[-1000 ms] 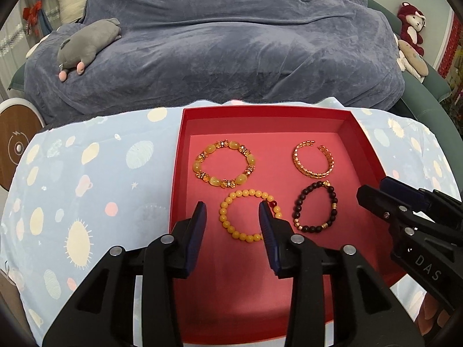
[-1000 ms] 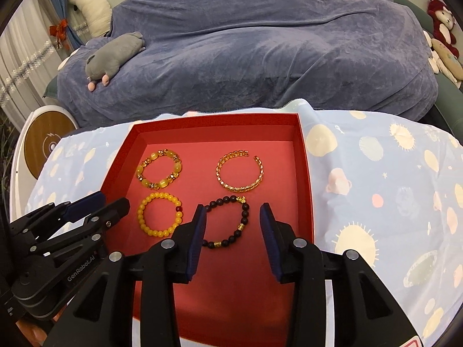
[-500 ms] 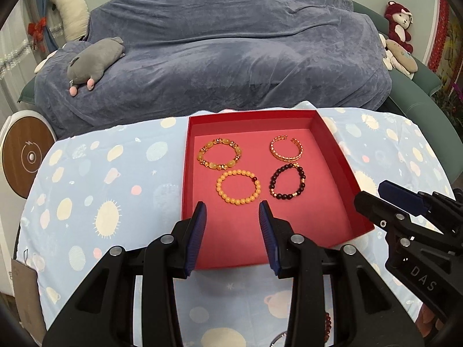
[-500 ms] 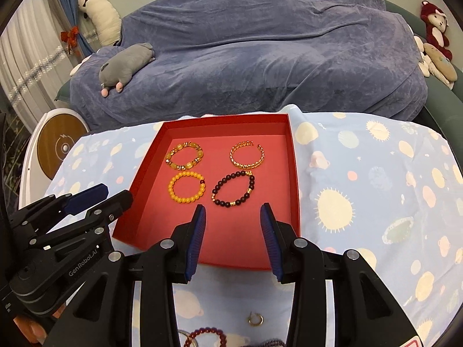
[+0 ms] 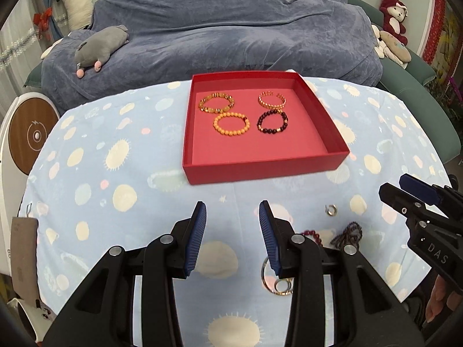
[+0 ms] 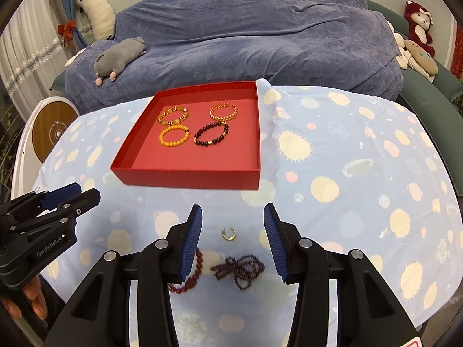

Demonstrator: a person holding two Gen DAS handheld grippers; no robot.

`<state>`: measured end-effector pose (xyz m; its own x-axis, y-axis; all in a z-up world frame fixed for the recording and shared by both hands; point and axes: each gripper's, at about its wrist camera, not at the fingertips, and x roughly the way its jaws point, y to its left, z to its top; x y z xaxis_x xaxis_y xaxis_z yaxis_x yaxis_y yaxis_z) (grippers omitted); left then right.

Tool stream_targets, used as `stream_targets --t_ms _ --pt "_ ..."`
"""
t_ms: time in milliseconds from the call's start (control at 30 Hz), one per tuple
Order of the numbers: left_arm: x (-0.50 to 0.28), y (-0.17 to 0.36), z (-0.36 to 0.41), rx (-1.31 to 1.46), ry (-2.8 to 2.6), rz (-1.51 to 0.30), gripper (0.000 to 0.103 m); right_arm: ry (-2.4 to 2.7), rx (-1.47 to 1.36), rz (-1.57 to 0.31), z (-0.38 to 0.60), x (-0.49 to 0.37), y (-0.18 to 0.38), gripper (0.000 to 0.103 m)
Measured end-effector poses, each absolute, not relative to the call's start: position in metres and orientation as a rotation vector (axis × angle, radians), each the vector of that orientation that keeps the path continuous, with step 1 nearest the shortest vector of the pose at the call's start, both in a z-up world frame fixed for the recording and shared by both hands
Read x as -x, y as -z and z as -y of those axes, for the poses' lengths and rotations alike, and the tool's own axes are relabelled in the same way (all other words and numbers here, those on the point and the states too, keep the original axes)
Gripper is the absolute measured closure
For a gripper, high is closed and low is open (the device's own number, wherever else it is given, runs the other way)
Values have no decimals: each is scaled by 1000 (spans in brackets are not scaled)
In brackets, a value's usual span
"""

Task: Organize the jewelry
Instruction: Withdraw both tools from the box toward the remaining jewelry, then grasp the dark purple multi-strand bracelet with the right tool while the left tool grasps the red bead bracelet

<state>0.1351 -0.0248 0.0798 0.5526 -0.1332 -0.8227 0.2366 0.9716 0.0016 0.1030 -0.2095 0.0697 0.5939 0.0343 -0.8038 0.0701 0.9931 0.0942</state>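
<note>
A red tray (image 5: 260,170) sits mid-table with an amber bracelet (image 5: 215,102), a gold cuff (image 5: 272,99), a yellow bead bracelet (image 5: 231,124) and a dark bead bracelet (image 5: 273,122) inside. On the cloth in front of the tray (image 6: 191,177) lie a small ring (image 6: 229,233), a dark red bead bracelet (image 6: 191,277), a purple bead strand (image 6: 240,269) and gold hoops (image 5: 277,283). My left gripper (image 5: 232,208) hangs open and empty above the cloth. My right gripper (image 6: 233,206) hovers over the ring and strand, its jaws opening, gripping nothing.
A blue spotted cloth (image 6: 347,173) covers the table. Behind it is a sofa under a blue-grey blanket (image 5: 231,29) with a grey plush toy (image 5: 101,46). A round white device (image 5: 26,133) stands at the left. A grey pouch (image 5: 23,248) hangs at the table's left edge.
Both grippers have drawn back from over the tray toward the table's front edge. The loose jewelry on the cloth has come into view. The right jaws stand slightly wider.
</note>
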Motion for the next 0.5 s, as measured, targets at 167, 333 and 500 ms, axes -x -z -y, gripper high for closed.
stream_targets --t_ms 167,333,500 --pt "-104 -57 19 -93 207 -1012 66 21 -137 -983 206 -70 -47 59" --pt "-80 -37 13 -84 192 -1048 66 15 -168 -1022 199 -48 -25 59" --pt "-63 -23 6 -71 177 -1062 66 16 -192 -1054 194 -33 -7 59"
